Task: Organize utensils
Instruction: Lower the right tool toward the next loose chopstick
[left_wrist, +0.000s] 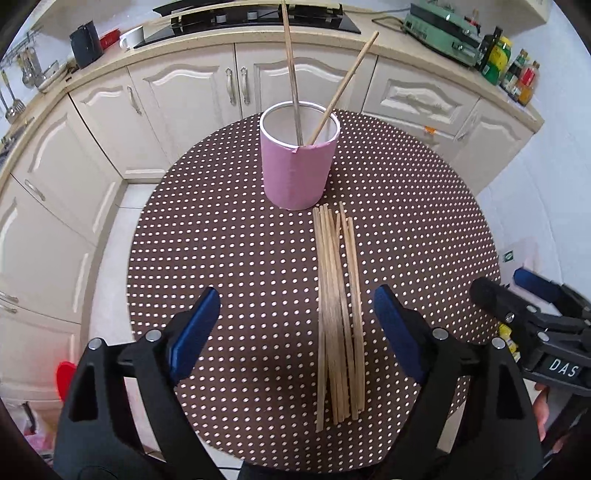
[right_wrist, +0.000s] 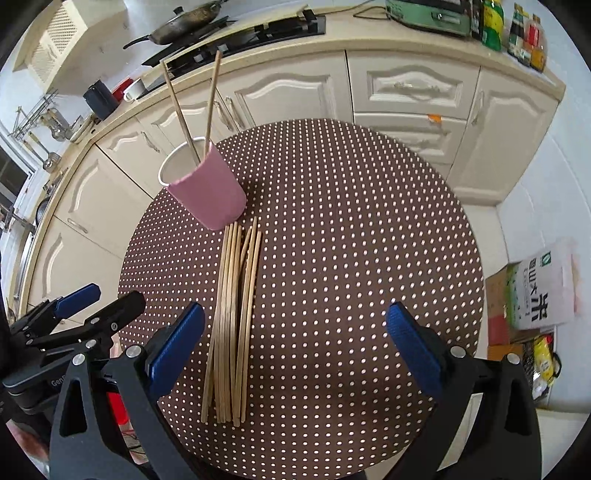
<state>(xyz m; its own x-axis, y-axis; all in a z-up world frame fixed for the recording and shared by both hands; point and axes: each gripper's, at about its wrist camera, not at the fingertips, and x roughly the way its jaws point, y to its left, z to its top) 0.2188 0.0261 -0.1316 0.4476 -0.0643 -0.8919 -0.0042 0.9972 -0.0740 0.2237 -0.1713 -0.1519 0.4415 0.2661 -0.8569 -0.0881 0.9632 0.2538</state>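
Presently noted: round bench (left_wrist: 221, 258) with brown dotted cover, standing before cream kitchen cabinets (left_wrist: 192, 88). Pink cup (left_wrist: 297, 166) upright on the far half of the bench, white inside, open at the top. Two chopsticks in the cup (left_wrist: 345, 83), leaning apart and rising well above the rim. Loose bundle of chopsticks (left_wrist: 338, 314) flat on the bench, far tips just beside the cup's base, near ends toward the cameras, sticks roughly parallel with a few crossing.

Left gripper (left_wrist: 297, 332) above the near part of the bench, fingers (left_wrist: 195, 332) spread wide, nothing clamped; most of the bundle seen between them, close to the right-hand pad, no contact visible. Right gripper (right_wrist: 295, 350) likewise over the near edge, fingers (right_wrist: 177, 347) wide apart and gripping nothing; bundle just inside its left-hand pad, not touched. Each gripper visible at the edge of the other's view, side by side, apart.

Beyond the bench: hob (right_wrist: 240, 33) with a pan (right_wrist: 184, 22), bottles (right_wrist: 524, 33) on the worktop, rice bag (right_wrist: 543, 288) on the floor.
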